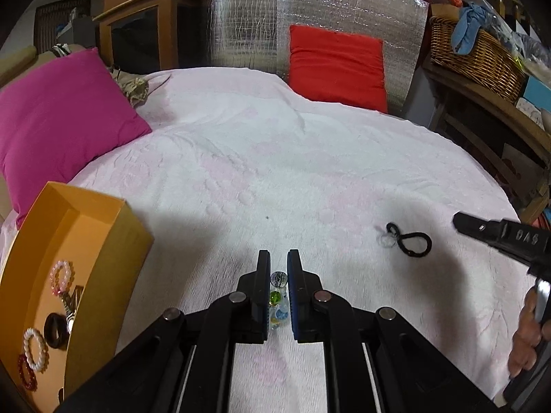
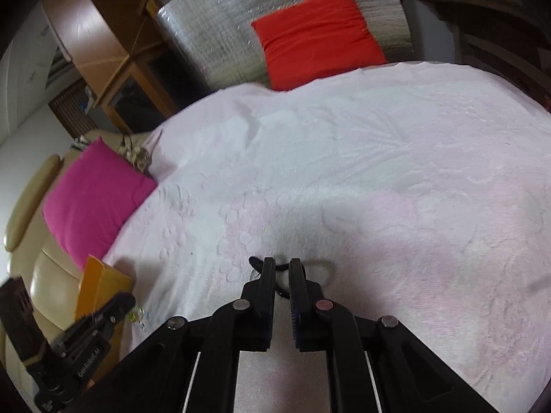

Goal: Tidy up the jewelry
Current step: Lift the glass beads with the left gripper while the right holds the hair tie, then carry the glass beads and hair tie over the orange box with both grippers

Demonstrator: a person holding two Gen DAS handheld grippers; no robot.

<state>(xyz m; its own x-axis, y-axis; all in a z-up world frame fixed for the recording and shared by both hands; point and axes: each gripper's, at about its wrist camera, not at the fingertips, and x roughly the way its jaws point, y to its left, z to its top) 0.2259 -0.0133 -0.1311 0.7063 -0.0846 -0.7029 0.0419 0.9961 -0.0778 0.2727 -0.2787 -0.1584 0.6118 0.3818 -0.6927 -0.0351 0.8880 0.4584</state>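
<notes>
My left gripper (image 1: pixel 278 258) is nearly closed around a bracelet of glass beads (image 1: pixel 277 301), clear, green and blue, over the white bedspread (image 1: pixel 275 158). An orange box (image 1: pixel 103 230) at the left holds pink (image 1: pixel 62 277), white (image 1: pixel 34 349) and red (image 1: pixel 27 377) bead bracelets and a black ring (image 1: pixel 55 328). A black cord loop with a clear ring (image 1: pixel 409 239) lies on the spread at the right. My right gripper (image 2: pixel 282 265) is nearly closed around that black cord (image 2: pixel 280 267); it also shows in the left wrist view (image 1: pixel 482 230).
A magenta cushion (image 1: pixel 58 117) lies at the left and a red cushion (image 1: pixel 337 65) leans on a silver foil panel (image 1: pixel 248 20) at the back. A wicker basket (image 1: pixel 475 55) stands on a shelf at the right. A beige sofa arm (image 2: pixel 31 199) is beside the bed.
</notes>
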